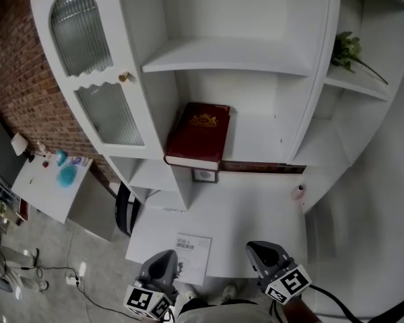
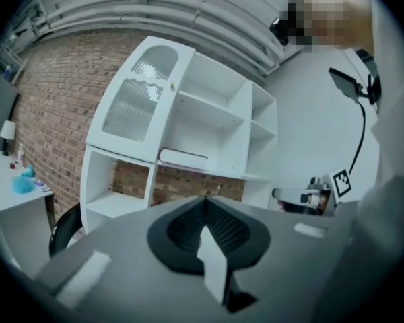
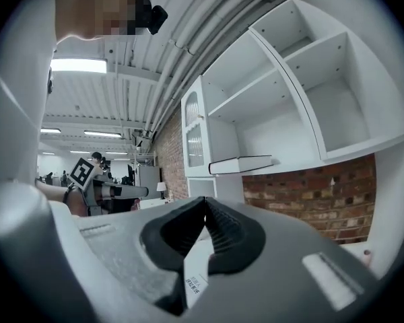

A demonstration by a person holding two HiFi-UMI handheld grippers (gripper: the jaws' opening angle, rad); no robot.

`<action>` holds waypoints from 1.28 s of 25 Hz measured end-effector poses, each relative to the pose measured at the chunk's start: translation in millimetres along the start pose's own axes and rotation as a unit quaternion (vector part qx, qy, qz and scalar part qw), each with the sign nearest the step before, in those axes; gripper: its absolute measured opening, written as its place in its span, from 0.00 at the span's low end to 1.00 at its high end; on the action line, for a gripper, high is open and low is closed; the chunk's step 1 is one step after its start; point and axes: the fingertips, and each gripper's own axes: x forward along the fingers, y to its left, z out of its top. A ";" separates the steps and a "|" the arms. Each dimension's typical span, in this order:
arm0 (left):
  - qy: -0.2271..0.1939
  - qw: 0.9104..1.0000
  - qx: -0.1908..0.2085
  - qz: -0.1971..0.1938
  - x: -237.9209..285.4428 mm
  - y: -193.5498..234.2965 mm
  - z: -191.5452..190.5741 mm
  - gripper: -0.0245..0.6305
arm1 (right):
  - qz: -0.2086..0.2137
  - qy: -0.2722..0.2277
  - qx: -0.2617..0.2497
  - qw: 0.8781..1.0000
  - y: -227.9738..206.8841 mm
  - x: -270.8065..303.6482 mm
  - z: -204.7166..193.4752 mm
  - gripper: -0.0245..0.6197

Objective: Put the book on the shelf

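A dark red book (image 1: pixel 198 135) with a gold emblem lies flat on a middle shelf of the white shelf unit (image 1: pixel 225 56), its near end jutting over the shelf edge. It shows edge-on as a pale slab, the book (image 2: pixel 182 159) in the left gripper view and the book (image 3: pixel 241 164) in the right gripper view. Both grippers are low at the bottom of the head view, well back from the shelf. My left gripper (image 1: pixel 163 264) is shut and holds nothing. My right gripper (image 1: pixel 264 254) is shut and holds nothing too.
A white table (image 1: pixel 249 214) stands below the shelf with a printed sheet (image 1: pixel 192 256) near its front edge and a small pink thing (image 1: pixel 298 192) at its right. A glazed cabinet door (image 1: pixel 91 66) is at the left, a green plant (image 1: pixel 348 48) on a right shelf, a small side table (image 1: pixel 50 180) at far left.
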 end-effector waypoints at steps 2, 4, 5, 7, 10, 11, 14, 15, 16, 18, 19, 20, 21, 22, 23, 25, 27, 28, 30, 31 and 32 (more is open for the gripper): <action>-0.001 1.000 0.009 -0.002 -4.1 3.6 3.0 0.05 | -0.007 -0.002 -0.006 1.000 2.5 0.6 4.1 0.04; -0.003 1.000 0.019 -0.006 -6.3 8.8 6.8 0.05 | -0.015 -0.006 -0.008 1.000 5.5 2.3 8.5 0.04; -0.004 1.000 0.021 -0.008 -7.0 12.4 8.4 0.05 | -0.019 -0.009 -0.008 1.000 7.7 4.0 10.2 0.04; -0.009 1.000 0.021 -0.017 -8.1 17.7 13.6 0.05 | -0.026 -0.017 -0.005 0.999 13.1 8.4 13.3 0.04; -0.009 0.999 0.025 -0.034 -8.3 19.0 21.4 0.05 | -0.036 -0.024 -0.001 0.999 20.0 16.1 15.4 0.04; -0.008 0.999 0.029 -0.037 -8.4 21.2 20.8 0.05 | -0.038 -0.024 0.001 0.999 21.8 18.7 15.3 0.04; -0.010 0.998 0.035 -0.048 -7.7 27.9 19.2 0.05 | -0.042 -0.022 0.004 0.999 27.2 25.5 15.1 0.04; -0.009 0.998 0.035 -0.052 -7.1 29.2 19.1 0.05 | -0.043 -0.021 0.004 0.999 28.8 27.3 15.2 0.04; -0.010 0.998 0.034 -0.056 -6.4 30.3 19.1 0.05 | -0.045 -0.021 0.004 0.999 30.2 28.6 15.1 0.04; -0.010 0.998 0.023 -0.060 -5.2 33.1 19.2 0.05 | -0.049 -0.018 0.006 0.999 31.8 30.6 13.9 0.04; -0.012 0.998 0.017 -0.061 -4.6 34.9 19.6 0.05 | -0.051 -0.017 0.007 0.999 32.1 31.4 13.1 0.04; -0.013 0.998 0.014 -0.062 -4.1 36.7 19.4 0.05 | -0.053 -0.015 0.008 0.998 32.4 32.0 12.3 0.04; -0.014 0.998 0.011 -0.066 -3.8 38.1 18.3 0.05 | -0.055 -0.014 0.008 0.998 32.8 32.3 11.8 0.04; -0.014 0.997 0.009 -0.071 -3.6 38.7 17.4 0.05 | -0.057 -0.013 0.008 0.998 33.2 32.5 11.7 0.04; -0.015 0.997 0.005 -0.076 -3.3 38.9 17.5 0.05 | -0.058 -0.012 0.008 0.998 33.4 32.7 11.6 0.04; -0.018 0.997 -0.003 -0.078 -2.6 39.4 19.1 0.05 | -0.061 -0.010 0.009 0.998 33.7 33.5 11.2 0.04; -0.017 0.997 -0.005 -0.075 -1.8 41.0 18.6 0.05 | -0.063 -0.008 0.010 0.998 34.0 35.0 10.2 0.04; -0.016 0.997 -0.006 -0.073 -1.7 42.2 17.7 0.05 | -0.063 -0.006 0.011 0.998 34.5 35.9 9.5 0.04; -0.015 0.997 -0.008 -0.072 -2.6 44.5 15.9 0.05 | -0.063 -0.003 0.011 0.998 36.2 38.1 7.8 0.04; -0.014 0.997 -0.009 -0.072 -3.0 45.5 15.3 0.05 | -0.062 -0.002 0.010 0.998 37.3 39.2 7.0 0.04; -0.014 0.997 -0.009 -0.072 -3.4 46.4 14.8 0.05 | -0.061 0.000 0.010 0.998 38.4 40.2 6.0 0.04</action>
